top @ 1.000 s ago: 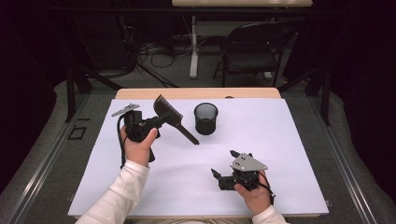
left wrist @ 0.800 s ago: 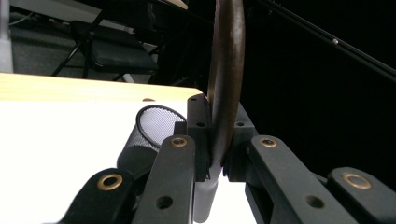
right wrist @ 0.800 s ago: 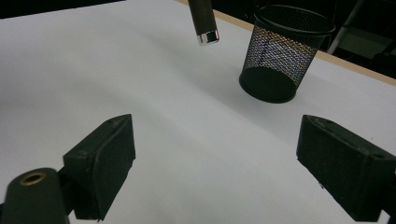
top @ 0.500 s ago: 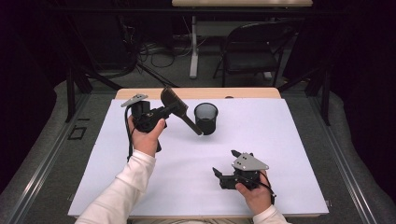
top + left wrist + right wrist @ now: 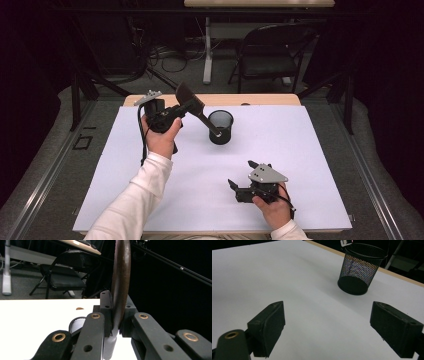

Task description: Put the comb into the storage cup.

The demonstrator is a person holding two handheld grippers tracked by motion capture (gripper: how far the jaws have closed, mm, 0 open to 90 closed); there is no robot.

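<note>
Left, jaws clamp spatula (image 5: 192,106) over mesh cup (image 5: 220,127); right jaws gape empty, table (image 5: 310,150) around.

The left gripper (image 5: 176,112), raised over the far left of the white table (image 5: 125,175), clamps a dark spatula (image 5: 192,104) whose handle slants down into the black mesh cup (image 5: 221,127), its blade up and to the left. The right gripper (image 5: 241,176) rests near the front edge, jaws apart, pointing left.
</note>
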